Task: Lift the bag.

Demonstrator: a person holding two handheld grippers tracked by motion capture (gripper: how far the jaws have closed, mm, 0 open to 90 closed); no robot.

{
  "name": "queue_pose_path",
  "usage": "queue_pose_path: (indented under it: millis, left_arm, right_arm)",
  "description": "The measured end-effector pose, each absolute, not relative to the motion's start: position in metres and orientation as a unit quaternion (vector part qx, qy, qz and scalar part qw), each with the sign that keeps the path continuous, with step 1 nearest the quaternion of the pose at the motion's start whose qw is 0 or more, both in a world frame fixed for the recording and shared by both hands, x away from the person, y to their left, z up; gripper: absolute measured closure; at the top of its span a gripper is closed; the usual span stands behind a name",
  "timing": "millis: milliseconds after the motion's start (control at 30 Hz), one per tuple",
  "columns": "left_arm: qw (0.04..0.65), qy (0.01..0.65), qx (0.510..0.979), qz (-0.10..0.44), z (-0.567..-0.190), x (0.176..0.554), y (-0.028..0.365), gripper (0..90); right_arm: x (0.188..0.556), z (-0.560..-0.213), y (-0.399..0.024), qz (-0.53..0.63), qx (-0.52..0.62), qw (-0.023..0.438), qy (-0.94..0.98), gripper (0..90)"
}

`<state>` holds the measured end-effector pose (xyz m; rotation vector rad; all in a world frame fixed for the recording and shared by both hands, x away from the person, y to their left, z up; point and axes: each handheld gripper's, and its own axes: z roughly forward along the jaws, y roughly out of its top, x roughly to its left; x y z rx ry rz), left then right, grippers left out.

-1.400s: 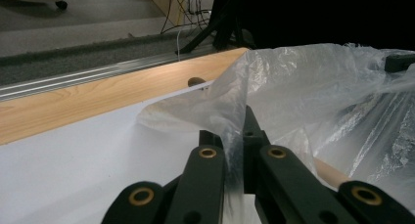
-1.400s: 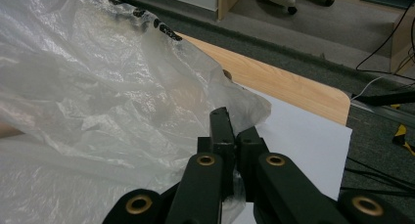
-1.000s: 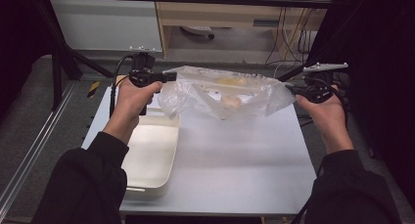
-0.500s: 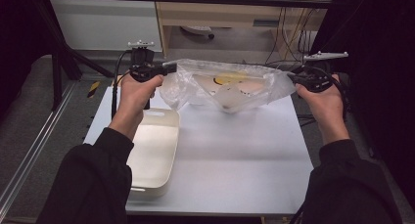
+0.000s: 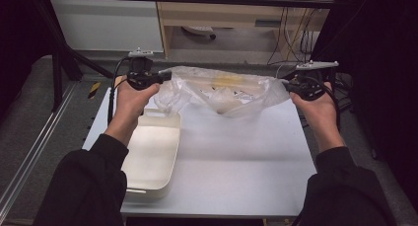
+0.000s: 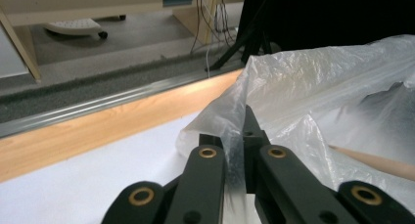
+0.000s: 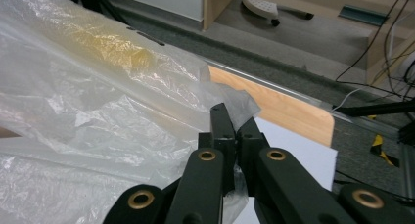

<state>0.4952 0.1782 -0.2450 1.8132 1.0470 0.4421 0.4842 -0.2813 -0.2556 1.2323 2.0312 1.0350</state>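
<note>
High view: crinkled translucent plastic bag (image 5: 224, 90) sags above smooth white table (image 5: 236, 157).

One clear plastic bag (image 5: 224, 90), one cream tray (image 5: 150, 152), one white table (image 5: 246, 157), two tongs, left tongs (image 5: 165, 76), right tongs (image 5: 286, 84)

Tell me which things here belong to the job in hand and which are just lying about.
In the job:
- clear plastic bag, stretched between both tongs above the table
- left tongs, shut on one end of the bag
- right tongs, shut on the other end

Lying about:
- white tray, by the left forearm
- white table
- cables on the floor beyond
</note>
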Motion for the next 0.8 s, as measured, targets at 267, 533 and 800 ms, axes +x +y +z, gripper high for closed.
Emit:
queue_pose_path:
  millis: [267,533,800]
  left_arm:
    - [0.458,0.418,0.770,0.146,-0.273,0.465,0.191,90.0]
    - [0.467,0.412,0.774,0.115,-0.301,0.437,0.198,90.0]
    - [0.474,0.409,0.774,0.091,-0.318,0.417,0.199,90.0]
  right_arm:
    - [0.456,-0.281,-0.277,0.386,0.443,0.253,0.769,90.0]
    - [0.434,-0.306,-0.277,0.382,0.441,0.242,0.775,90.0]
    - [0.419,-0.330,-0.282,0.384,0.450,0.228,0.773,90.0]
